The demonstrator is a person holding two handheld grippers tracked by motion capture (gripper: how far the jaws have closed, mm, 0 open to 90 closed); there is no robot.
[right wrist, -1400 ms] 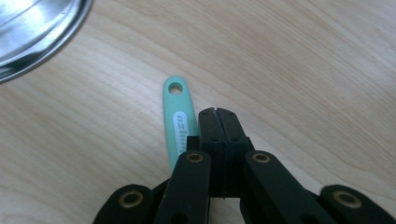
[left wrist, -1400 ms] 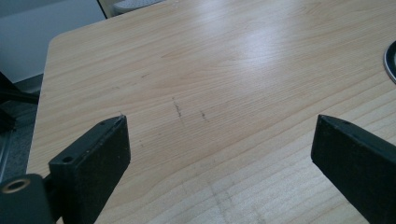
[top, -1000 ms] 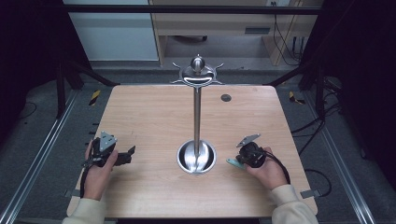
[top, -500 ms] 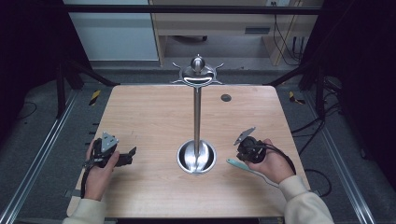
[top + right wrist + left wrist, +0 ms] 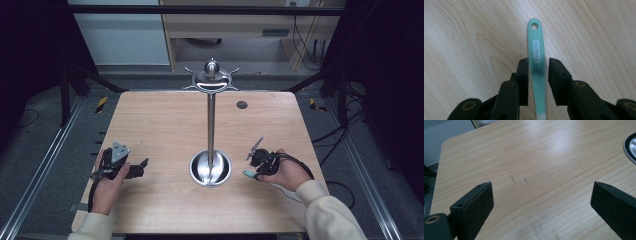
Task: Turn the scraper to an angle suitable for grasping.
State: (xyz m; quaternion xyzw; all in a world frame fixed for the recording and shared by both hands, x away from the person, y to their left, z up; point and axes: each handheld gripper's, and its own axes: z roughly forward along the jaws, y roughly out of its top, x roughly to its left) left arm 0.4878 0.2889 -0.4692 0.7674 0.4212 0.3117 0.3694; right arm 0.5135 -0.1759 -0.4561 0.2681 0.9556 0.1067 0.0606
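With our right gripper (image 5: 536,75) jaws just opening, slack beside the green utensil handle (image 5: 536,53) at frame centre, it could slip; our left gripper (image 5: 541,202) stands spread, empty.

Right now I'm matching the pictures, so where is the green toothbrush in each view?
High view: green toothbrush at the right hand-held gripper, right of the stand base.
Right gripper view: centre, between jaws that have just been opening.
Left gripper view: looks at the table and the stand base's rim.
Shared landmark: the light wooden table.
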